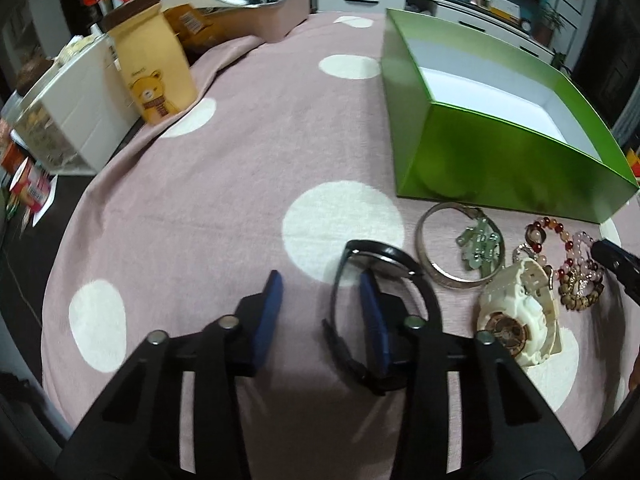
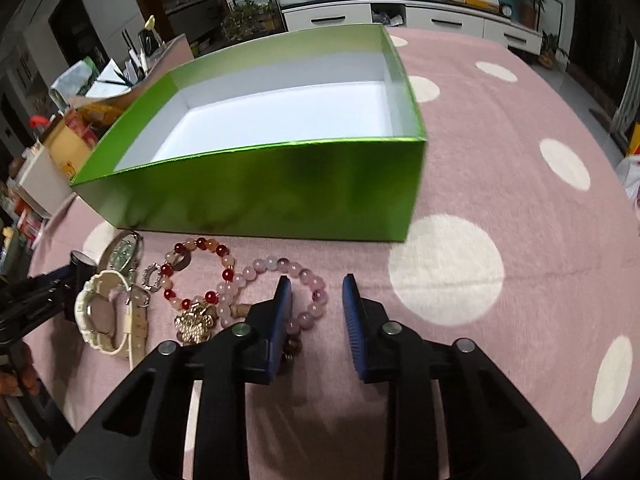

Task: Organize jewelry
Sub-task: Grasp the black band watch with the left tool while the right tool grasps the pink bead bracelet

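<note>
Left gripper (image 1: 320,284) parted, straddles black watch (image 1: 380,258) strap lower centre; right gripper (image 2: 316,292) parted around pink bead bracelet (image 2: 276,268). Pinch firmly, then lift into green box (image 2: 280,188).

Both tongs, the left tongs (image 1: 320,286) and the right tongs (image 2: 316,292), are showing black angular plastic arms with slotted cut-outs, round silver bolt heads, and ribbed dark-blue pads (image 2: 354,320) lining the fingers.

A pink cloth (image 1: 240,168) with cream dots covers the table. At its far left edge stands a yellow paper bag (image 1: 154,68) printed with a bear, beside a white container (image 1: 76,120). Beyond the cloth's far side runs a long white cabinet (image 2: 432,20) holding potted plants (image 2: 532,4).
</note>
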`<state>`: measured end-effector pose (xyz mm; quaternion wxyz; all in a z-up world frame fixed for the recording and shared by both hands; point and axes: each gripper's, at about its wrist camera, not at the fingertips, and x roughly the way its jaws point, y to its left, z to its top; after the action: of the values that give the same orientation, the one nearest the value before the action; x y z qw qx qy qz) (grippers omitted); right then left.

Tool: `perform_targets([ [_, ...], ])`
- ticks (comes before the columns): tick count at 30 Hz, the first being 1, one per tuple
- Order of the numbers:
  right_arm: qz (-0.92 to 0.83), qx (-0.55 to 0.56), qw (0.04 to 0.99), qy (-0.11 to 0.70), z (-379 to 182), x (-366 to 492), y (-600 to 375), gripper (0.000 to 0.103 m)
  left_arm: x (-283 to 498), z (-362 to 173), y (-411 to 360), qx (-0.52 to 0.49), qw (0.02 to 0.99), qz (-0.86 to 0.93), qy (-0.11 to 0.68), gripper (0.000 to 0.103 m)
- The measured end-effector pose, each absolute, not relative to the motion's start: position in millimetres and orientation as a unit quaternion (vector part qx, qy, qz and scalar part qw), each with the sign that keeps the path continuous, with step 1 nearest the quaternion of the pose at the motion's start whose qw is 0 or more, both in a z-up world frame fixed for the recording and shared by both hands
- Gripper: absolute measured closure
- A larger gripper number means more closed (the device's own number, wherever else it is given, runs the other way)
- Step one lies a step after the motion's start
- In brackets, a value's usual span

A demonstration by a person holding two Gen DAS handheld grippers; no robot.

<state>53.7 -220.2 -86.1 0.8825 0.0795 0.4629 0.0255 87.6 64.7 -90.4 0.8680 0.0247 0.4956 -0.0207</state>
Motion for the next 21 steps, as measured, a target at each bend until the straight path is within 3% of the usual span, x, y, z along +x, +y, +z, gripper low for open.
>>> perform_targets([
  [6,0.022,0.095,0.884,0.458,-89,57,-222,0.094,89,-90,55,0.036,0.866,-0.038,0.497,0.088],
  [9,0.025,0.116,0.888,0.443,-85,54,-223,0.096,88,-90,50,0.032,0.867,-0.041,0.496,0.099],
  [21,0.086,0.151,0.917,0.359,-35,29,-214,0.096,75,-86,55,-0.003,0.867,-0.043,0.497,0.1],
])
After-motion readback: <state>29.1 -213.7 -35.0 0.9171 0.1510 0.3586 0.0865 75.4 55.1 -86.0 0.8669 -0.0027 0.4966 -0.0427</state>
